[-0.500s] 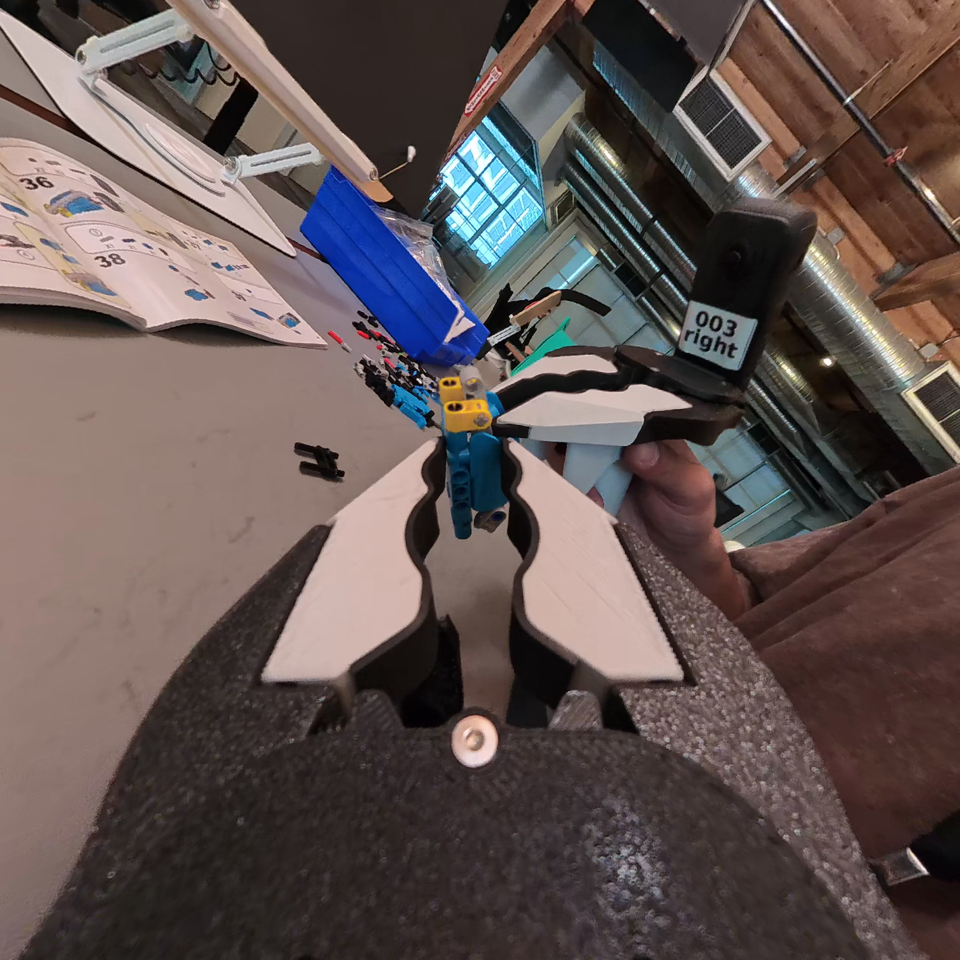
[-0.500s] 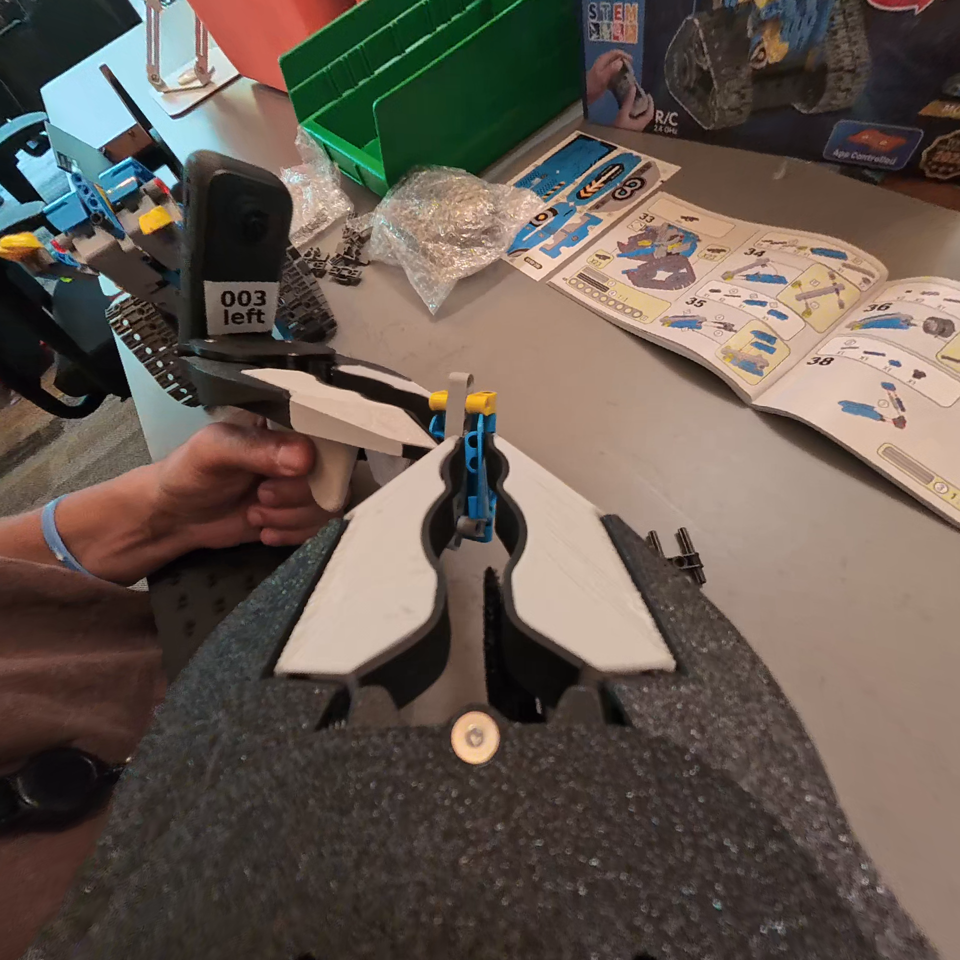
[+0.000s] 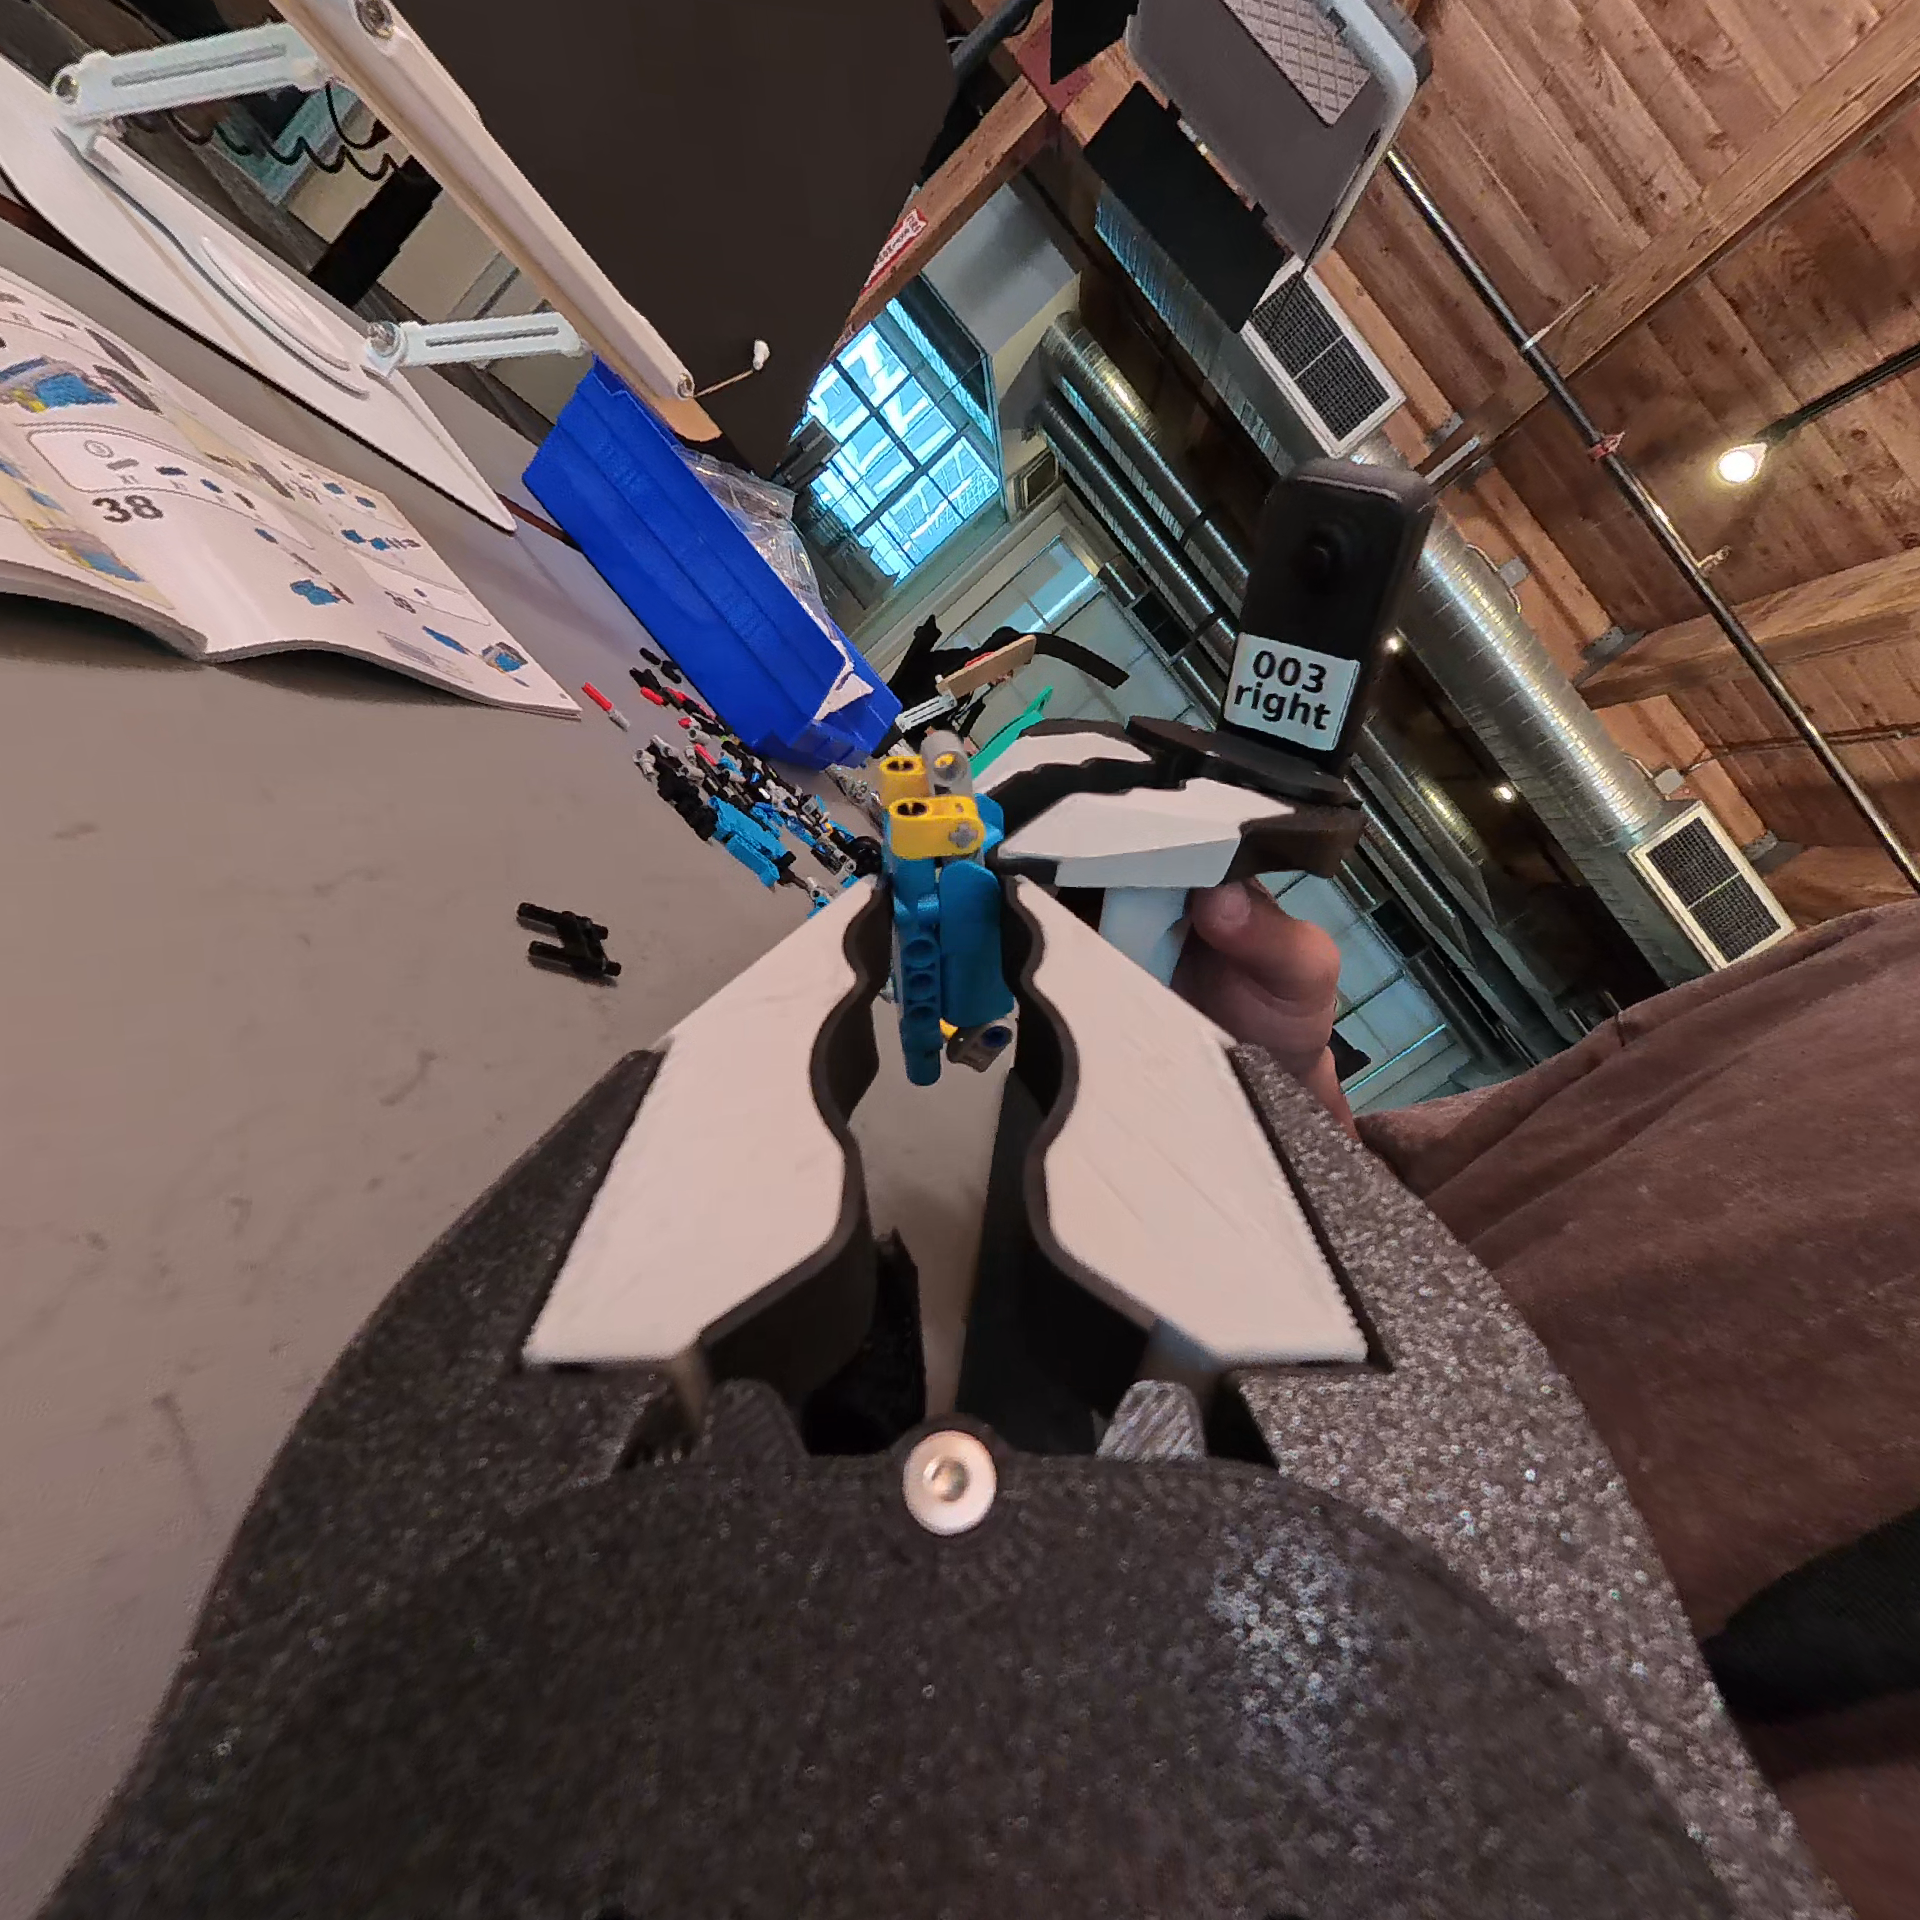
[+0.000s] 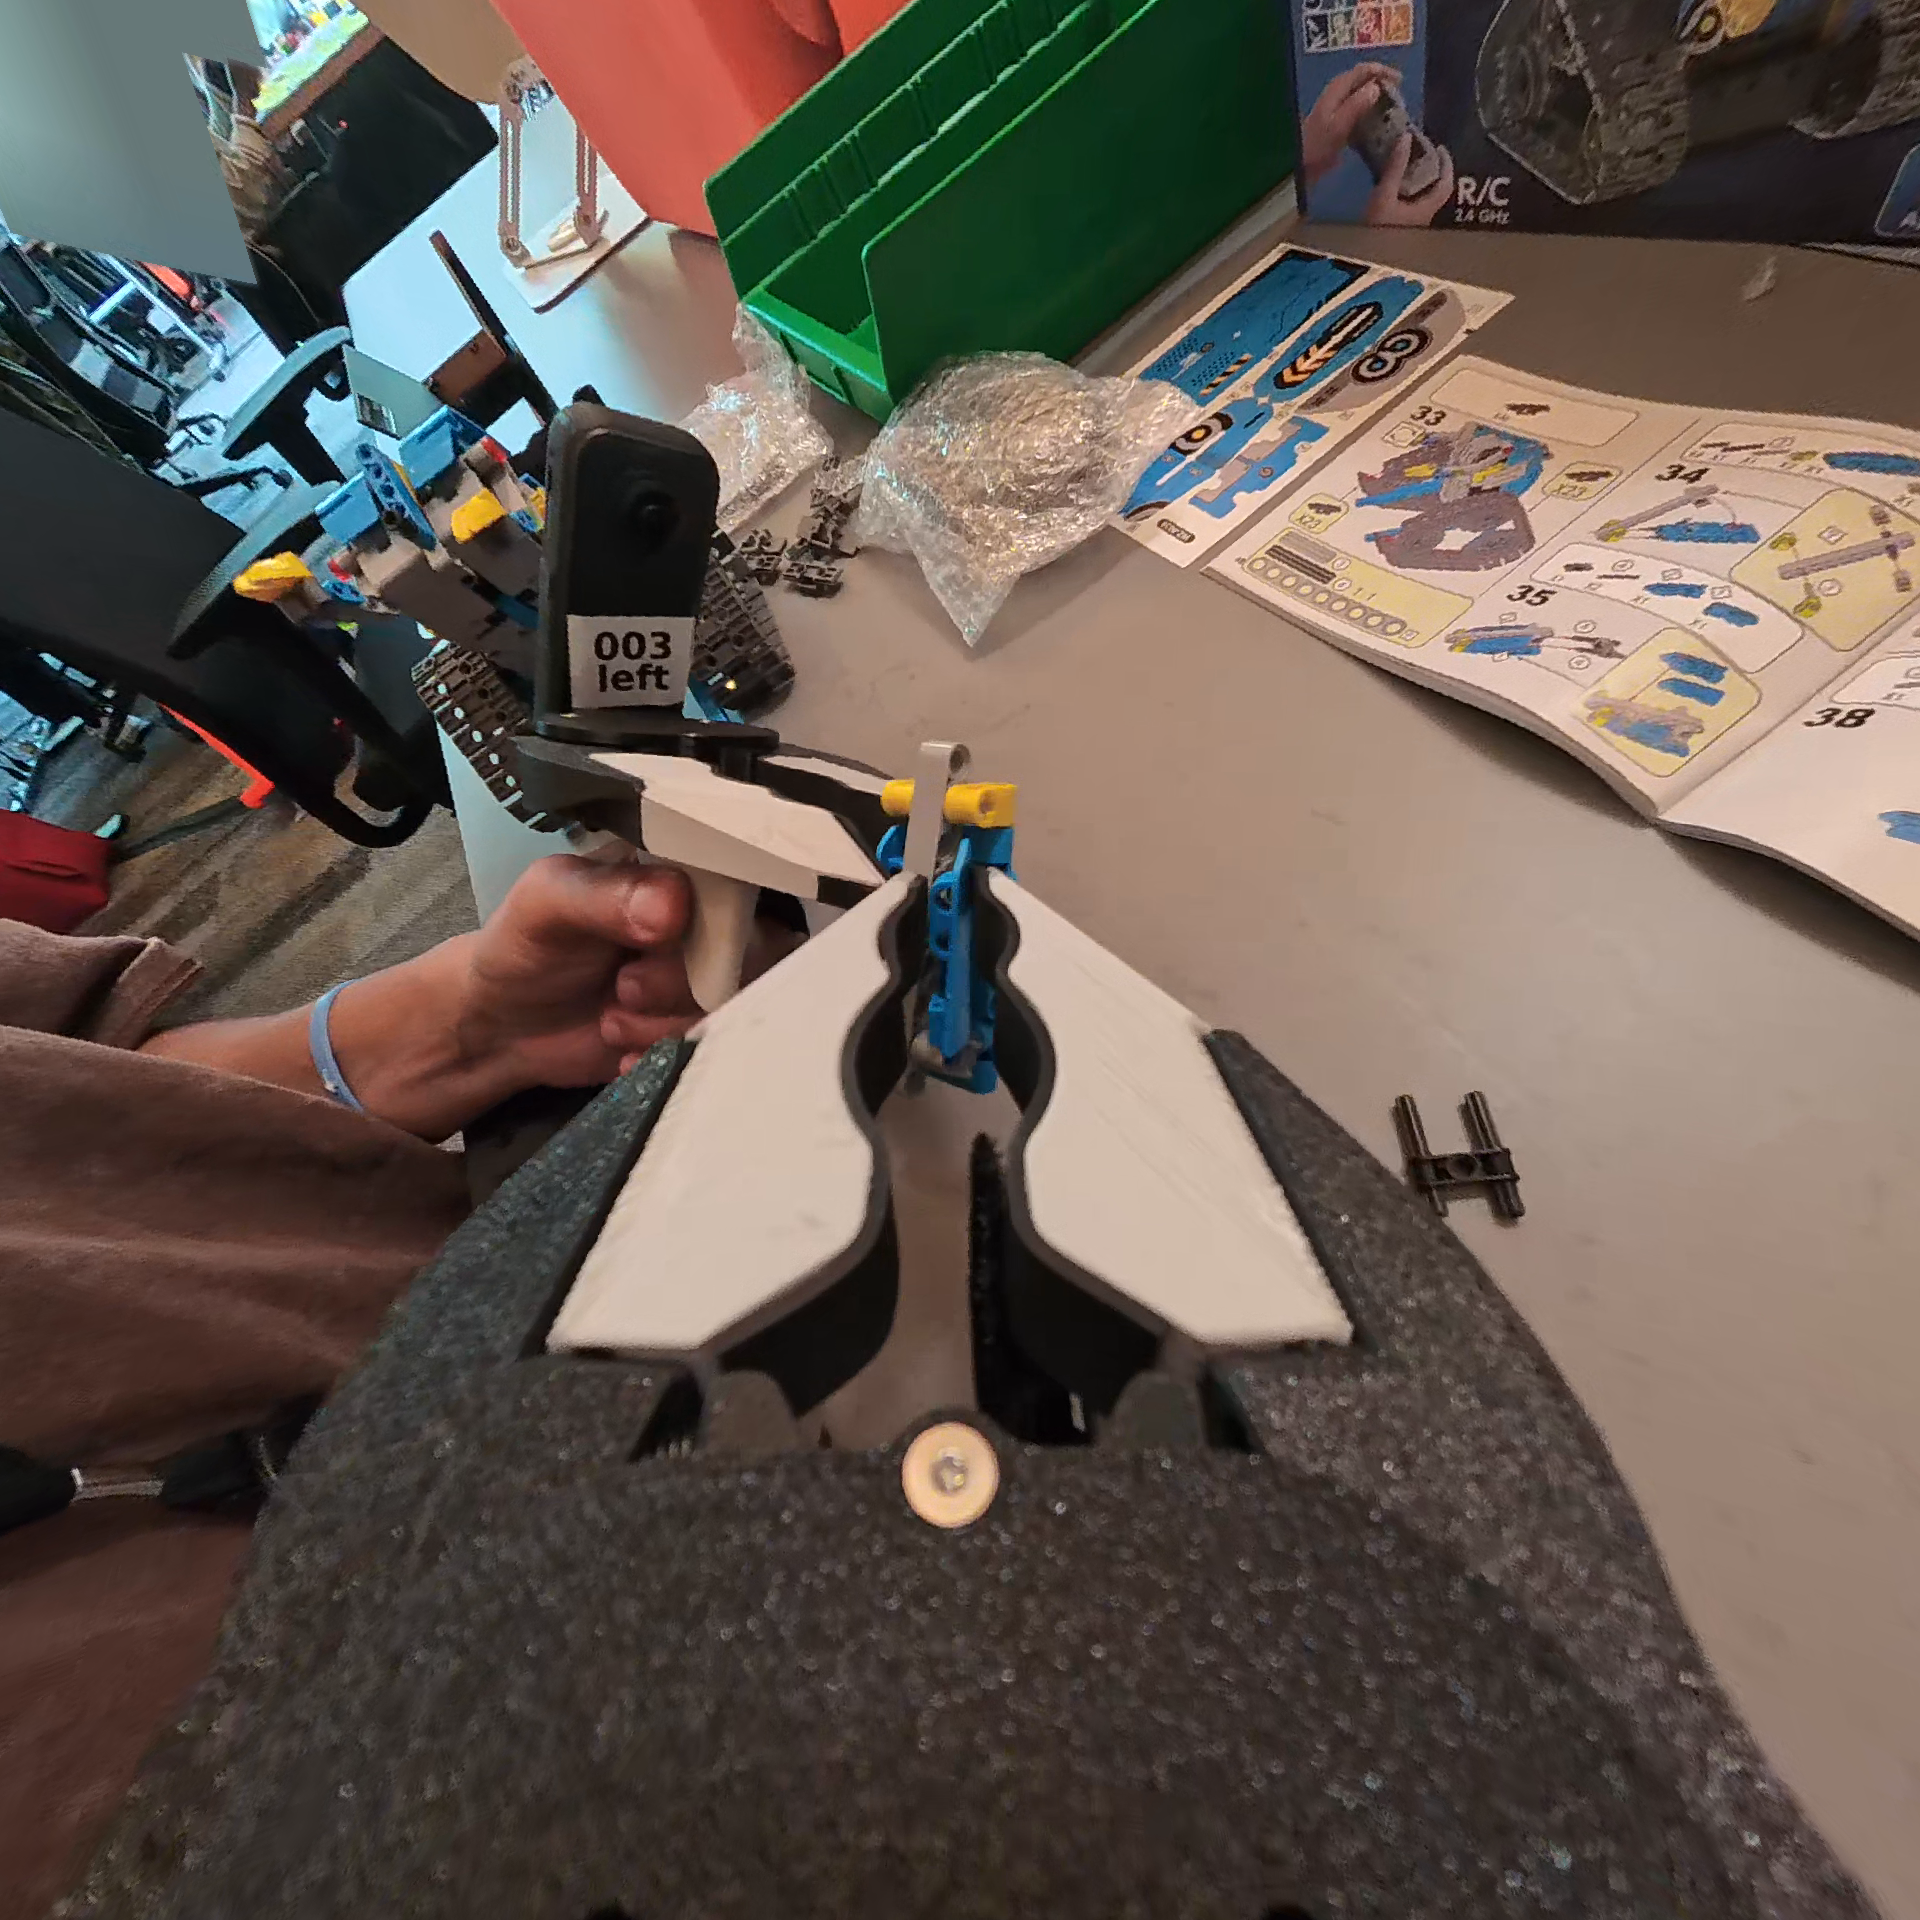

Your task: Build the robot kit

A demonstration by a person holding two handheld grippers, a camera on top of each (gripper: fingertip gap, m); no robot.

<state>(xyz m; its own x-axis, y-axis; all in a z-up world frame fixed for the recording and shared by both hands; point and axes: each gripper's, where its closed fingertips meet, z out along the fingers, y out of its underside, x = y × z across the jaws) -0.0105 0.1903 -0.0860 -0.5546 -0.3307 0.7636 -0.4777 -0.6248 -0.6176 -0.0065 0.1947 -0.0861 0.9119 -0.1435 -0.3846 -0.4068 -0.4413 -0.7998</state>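
While both grippers met over the grey table (image 4: 1351, 935), we held one small assembly (image 3: 940, 935) between them: the left gripper (image 3: 940, 914) was clamped on its blue beams, and the right gripper (image 4: 951, 914) was closed on the same piece from the other side. Its yellow connectors (image 4: 977, 800) and grey pin (image 4: 935, 800) stood above the fingertips. Right of the assembly lay a black connector (image 4: 1460, 1153); beyond it, the booklet (image 4: 1662, 582), a plastic bag (image 4: 997, 457) and a green bin (image 4: 987, 177).

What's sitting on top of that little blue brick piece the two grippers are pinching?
On top of the blue brick assembly sit yellow connectors, with a grey beam sticking up between them. Both grippers' fingers cover its sides, so how these parts join is hidden.
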